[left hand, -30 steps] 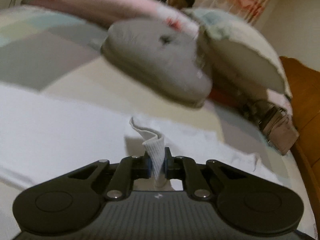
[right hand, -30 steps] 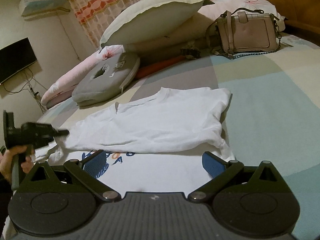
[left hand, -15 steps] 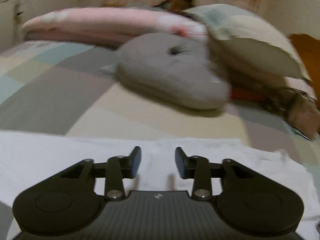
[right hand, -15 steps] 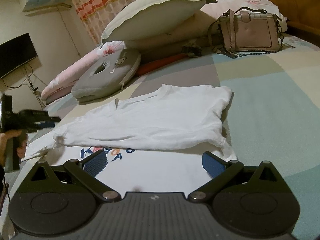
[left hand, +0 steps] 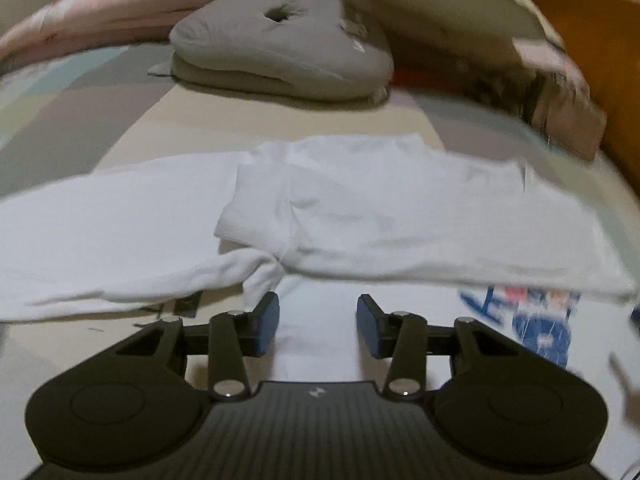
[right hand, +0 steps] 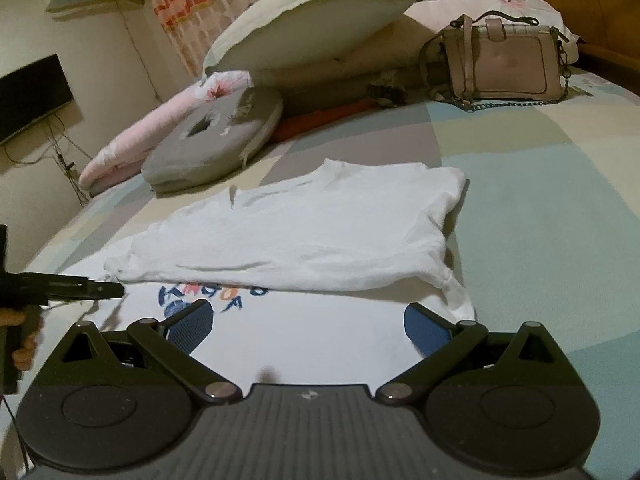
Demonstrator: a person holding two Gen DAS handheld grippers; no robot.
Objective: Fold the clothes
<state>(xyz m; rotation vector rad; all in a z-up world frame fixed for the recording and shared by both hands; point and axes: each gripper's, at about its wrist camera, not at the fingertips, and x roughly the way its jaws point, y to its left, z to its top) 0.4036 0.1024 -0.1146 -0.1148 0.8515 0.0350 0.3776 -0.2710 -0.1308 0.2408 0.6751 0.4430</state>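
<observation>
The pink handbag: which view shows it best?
The right wrist view: the handbag stands sharp and whole against the pillows, strap and chain visible. In the left wrist view it is only a blurred shape at the right edge.

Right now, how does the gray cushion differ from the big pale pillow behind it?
The gray cushion is round, with a hole in its middle, while the pale pillow has no hole and runs out to a pointed corner. The cushion leans low on the bedspread against the pink pillow; the pale pillow sits propped higher on the pile behind. Both lie at the head of the bed, beyond the white shirt.
</observation>
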